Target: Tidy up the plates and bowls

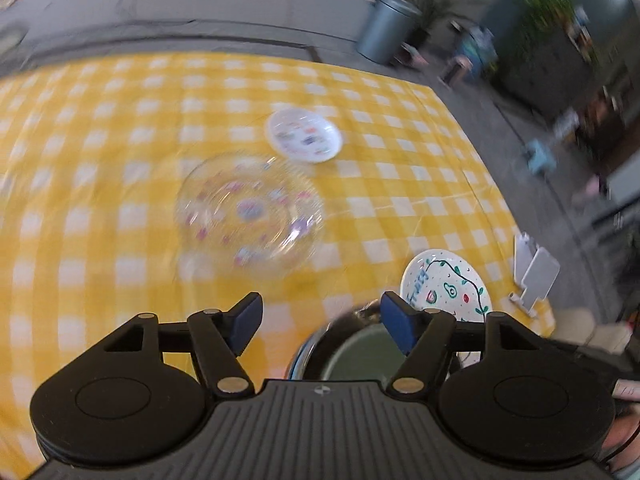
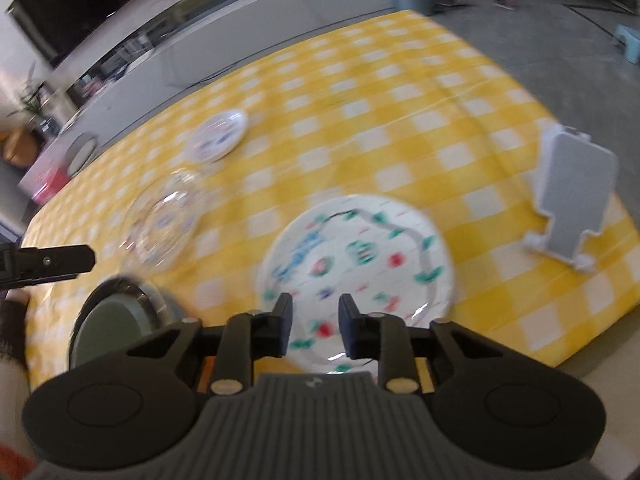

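Note:
On a yellow checked tablecloth lie a clear glass plate with small coloured prints, a small white printed plate behind it, and a white plate with green vine and fruit drawings. A dark-rimmed bowl with a pale green inside sits just under my left gripper, which is open above it. In the right wrist view my right gripper is open, hovering over the near edge of the fruit plate. The bowl, glass plate and small plate lie to its left.
A grey and white stand is at the table's right edge, also in the left wrist view. The left gripper's finger reaches in from the left. Beyond the table are a long counter and a grey bin.

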`<state>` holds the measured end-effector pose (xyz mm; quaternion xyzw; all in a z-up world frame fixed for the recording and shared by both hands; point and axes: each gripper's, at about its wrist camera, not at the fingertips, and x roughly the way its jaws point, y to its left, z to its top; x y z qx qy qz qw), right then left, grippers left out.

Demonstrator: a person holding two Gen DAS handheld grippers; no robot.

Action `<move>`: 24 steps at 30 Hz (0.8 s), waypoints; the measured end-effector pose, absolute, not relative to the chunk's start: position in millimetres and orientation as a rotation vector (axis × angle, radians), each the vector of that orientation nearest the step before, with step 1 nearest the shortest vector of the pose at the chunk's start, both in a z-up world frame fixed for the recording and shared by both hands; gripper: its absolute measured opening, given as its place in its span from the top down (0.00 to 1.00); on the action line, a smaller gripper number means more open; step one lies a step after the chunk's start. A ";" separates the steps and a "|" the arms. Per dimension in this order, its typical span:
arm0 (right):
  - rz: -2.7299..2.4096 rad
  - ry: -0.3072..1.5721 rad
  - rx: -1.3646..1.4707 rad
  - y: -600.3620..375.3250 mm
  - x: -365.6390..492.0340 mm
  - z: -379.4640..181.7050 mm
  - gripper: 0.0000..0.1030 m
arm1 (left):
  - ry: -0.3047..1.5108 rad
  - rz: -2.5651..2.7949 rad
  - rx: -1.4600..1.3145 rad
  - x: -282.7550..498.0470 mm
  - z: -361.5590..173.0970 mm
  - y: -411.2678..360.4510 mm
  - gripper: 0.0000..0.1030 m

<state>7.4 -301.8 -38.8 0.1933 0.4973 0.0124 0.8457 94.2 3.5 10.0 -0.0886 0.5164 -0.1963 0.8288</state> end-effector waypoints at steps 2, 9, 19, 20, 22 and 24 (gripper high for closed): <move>0.047 1.080 0.393 -291.2 3.9 -41.7 0.81 | 1.093 -0.395 -0.273 82.3 4.1 19.5 0.22; 0.082 1.147 0.384 -280.3 -2.6 -50.5 0.81 | 1.070 -0.209 -0.516 46.3 -25.4 77.7 0.31; 0.109 1.200 0.415 -261.5 -9.0 -60.6 0.81 | 1.149 -0.246 -0.427 23.2 -61.1 64.4 0.49; 0.113 1.197 0.420 -260.4 -9.1 -60.5 0.84 | 1.148 -0.255 -0.426 21.7 -61.8 60.8 0.50; 0.113 1.187 0.416 -258.4 -8.9 -60.3 0.87 | 1.135 -0.277 -0.424 19.0 -62.8 56.2 0.61; 0.117 1.184 0.423 -256.8 -6.5 -61.8 0.90 | 1.122 -0.283 -0.417 18.6 -61.9 54.0 0.64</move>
